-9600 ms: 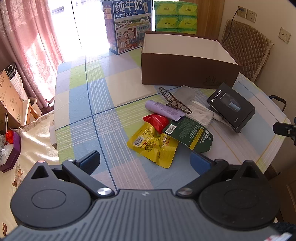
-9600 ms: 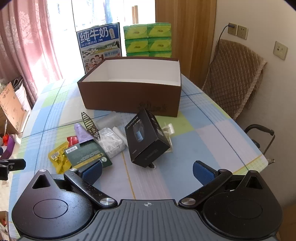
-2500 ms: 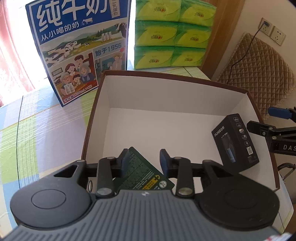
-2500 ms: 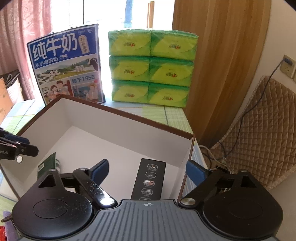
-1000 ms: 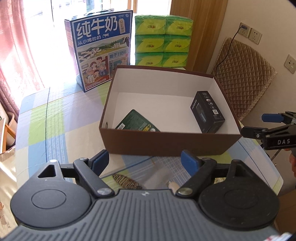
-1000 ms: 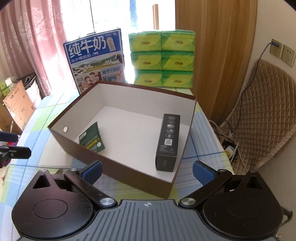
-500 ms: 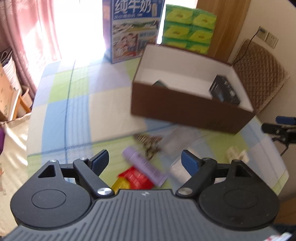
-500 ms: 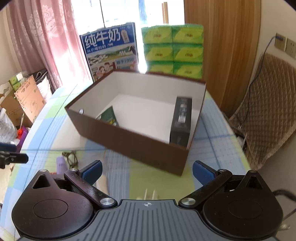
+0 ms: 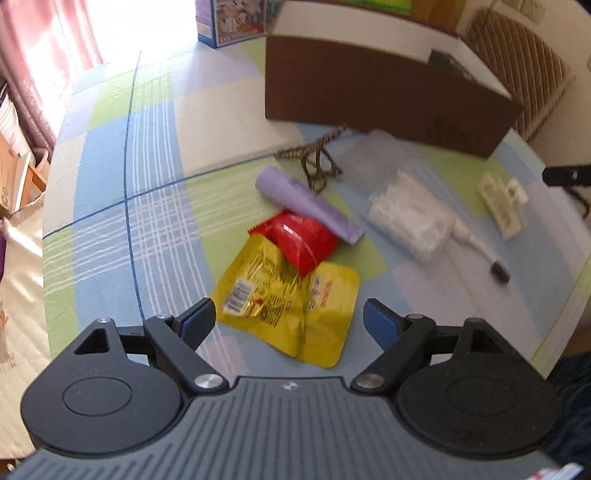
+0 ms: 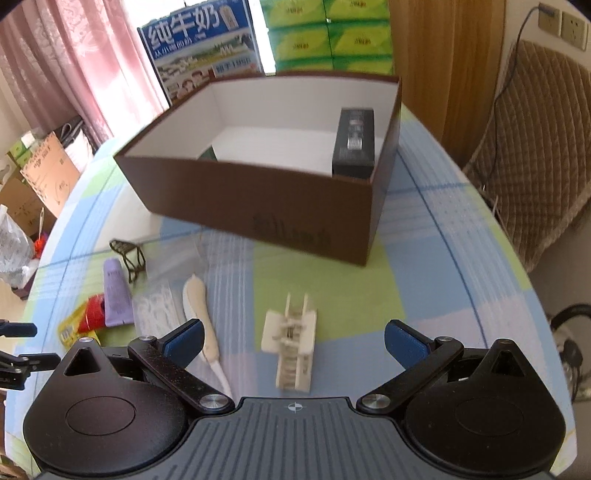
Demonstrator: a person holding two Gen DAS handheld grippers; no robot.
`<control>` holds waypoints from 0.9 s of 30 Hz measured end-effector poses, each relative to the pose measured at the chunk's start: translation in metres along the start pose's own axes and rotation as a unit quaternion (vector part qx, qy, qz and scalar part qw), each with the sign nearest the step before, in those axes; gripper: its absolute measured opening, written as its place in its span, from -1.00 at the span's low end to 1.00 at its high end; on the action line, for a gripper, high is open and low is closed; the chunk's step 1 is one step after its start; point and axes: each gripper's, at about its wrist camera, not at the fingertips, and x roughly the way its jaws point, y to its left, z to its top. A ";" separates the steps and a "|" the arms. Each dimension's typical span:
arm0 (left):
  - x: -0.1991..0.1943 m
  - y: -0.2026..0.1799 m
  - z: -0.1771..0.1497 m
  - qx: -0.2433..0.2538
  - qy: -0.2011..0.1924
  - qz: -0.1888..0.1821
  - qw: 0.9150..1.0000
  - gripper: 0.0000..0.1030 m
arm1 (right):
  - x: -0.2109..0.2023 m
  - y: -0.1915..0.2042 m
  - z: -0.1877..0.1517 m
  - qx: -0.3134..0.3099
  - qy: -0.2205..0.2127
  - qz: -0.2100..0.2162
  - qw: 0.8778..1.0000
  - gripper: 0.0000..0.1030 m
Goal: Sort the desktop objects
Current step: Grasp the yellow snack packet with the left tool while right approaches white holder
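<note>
Both tongs [image 9: 289, 318] [image 10: 294, 337] wide, empty — milk carton [image 10: 201, 46] print perhaps "纯牛奶".

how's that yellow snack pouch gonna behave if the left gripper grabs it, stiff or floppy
Probably floppy: the yellow pouch lies flat and creased, so it would likely sag from a pinch. It looks light. The red packet overlaps its top edge, so it may get dragged along or slide off.

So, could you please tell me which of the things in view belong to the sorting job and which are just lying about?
Part of the job:
- brown box, holding the black carton
- yellow packet
- red packet
- purple tube
- white clip
- both grippers, open: left gripper, right gripper

Just lying about:
- milk carton
- green tissue packs
- quilted chair
</note>
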 end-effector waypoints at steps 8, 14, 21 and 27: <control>0.017 -0.001 -0.006 0.041 -0.003 -0.029 0.999 0.76 | 0.010 -0.007 -0.016 0.012 0.023 -0.006 1.000 0.96; 0.041 -0.002 0.000 0.090 0.006 -0.019 0.996 0.81 | 0.015 -0.011 -0.021 0.023 0.031 -0.012 0.999 0.96; 0.060 0.003 0.006 0.108 0.004 -0.005 0.994 0.84 | 0.019 -0.015 -0.024 0.035 0.039 -0.015 0.999 0.96; 0.059 0.004 0.003 0.104 -0.017 -0.026 0.994 0.43 | 0.024 -0.017 -0.025 0.043 0.045 -0.018 0.998 0.96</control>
